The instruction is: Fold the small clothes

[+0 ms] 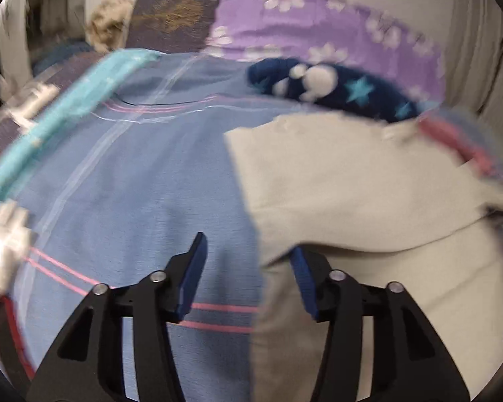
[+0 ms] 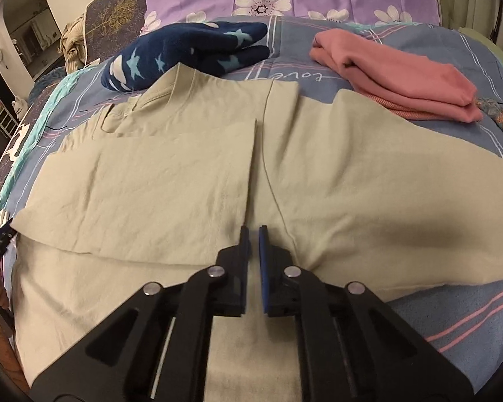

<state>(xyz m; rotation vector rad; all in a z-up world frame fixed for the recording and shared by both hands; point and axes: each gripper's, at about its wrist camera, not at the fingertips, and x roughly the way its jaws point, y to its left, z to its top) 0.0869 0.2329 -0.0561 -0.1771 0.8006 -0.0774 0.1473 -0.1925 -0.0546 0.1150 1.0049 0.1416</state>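
Blurring left view; beige shirt (image 1: 369, 201) hides right finger tip.

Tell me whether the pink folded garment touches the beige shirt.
Touching. The right wrist view shows the pink folded garment meeting the beige shirt with no blue sheet visible between their edges.
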